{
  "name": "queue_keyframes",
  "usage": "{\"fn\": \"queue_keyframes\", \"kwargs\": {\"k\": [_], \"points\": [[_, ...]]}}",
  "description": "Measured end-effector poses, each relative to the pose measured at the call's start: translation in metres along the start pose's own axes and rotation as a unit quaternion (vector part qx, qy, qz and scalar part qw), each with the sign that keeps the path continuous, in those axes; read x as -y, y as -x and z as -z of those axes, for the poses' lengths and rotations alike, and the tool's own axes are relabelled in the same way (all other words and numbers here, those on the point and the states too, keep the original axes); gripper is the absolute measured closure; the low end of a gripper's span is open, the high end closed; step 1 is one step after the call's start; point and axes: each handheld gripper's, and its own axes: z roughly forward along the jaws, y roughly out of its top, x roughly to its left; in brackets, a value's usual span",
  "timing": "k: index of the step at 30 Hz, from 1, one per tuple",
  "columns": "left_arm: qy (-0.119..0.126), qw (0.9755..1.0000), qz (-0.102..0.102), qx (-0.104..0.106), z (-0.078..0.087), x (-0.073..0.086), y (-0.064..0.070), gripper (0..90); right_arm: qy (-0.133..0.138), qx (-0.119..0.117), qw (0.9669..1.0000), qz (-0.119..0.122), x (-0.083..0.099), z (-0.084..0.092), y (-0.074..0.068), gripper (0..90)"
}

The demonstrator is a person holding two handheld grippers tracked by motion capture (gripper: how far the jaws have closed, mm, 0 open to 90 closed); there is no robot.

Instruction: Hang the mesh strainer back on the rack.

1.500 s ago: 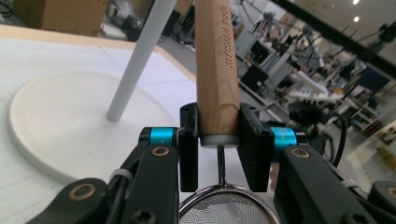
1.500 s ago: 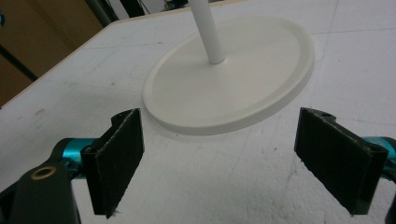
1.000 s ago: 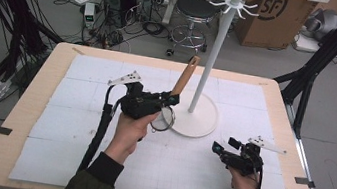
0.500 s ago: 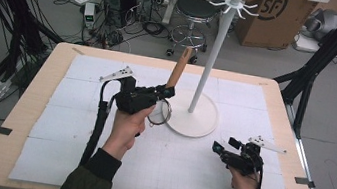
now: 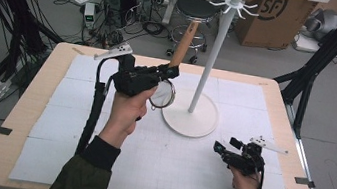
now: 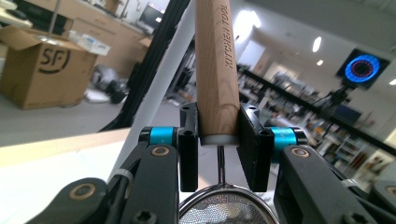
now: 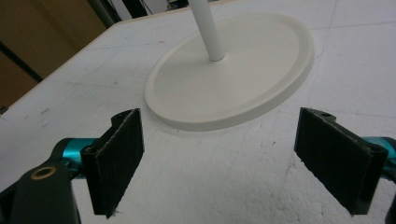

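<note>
Strainer (image 5: 164, 91) handle clamped in raised left hand-held gripper (image 5: 170, 72).

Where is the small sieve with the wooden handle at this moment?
In the high view the sieve is held up by the left gripper, left of the white stand, handle pointing up; the right gripper waits near the table's right front.

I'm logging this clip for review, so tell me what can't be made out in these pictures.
- Sieve: its mesh bowl is cut off by the bottom edge of the left gripper view; in the high view the left gripper covers part of it.
- Wooden handle: its top runs past the upper edge there.
- Stand: the right gripper view cuts off its pole; its hooks are too small to count in the high view.
</note>
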Motion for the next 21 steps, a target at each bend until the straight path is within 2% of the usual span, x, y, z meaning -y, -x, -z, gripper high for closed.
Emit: {"fn": "queue_keyframes", "kwargs": {"k": [12,14,21], "points": [[0.003,0.9997,-0.015,0.019,-0.014,-0.025,0.019,71.5,0.003,0.0,1.0,-0.002,0.0,0.001,0.001,14.8],[0.006,0.9996,-0.009,0.025,-0.016,-0.028,0.02,71.5,0.003,0.0,1.0,-0.001,-0.001,0.001,0.001,14.8],[-0.009,0.9992,-0.015,0.036,-0.032,-0.035,0.028,71.5,0.004,0.0,1.0,-0.004,-0.001,0.001,0.001,14.8]]}}
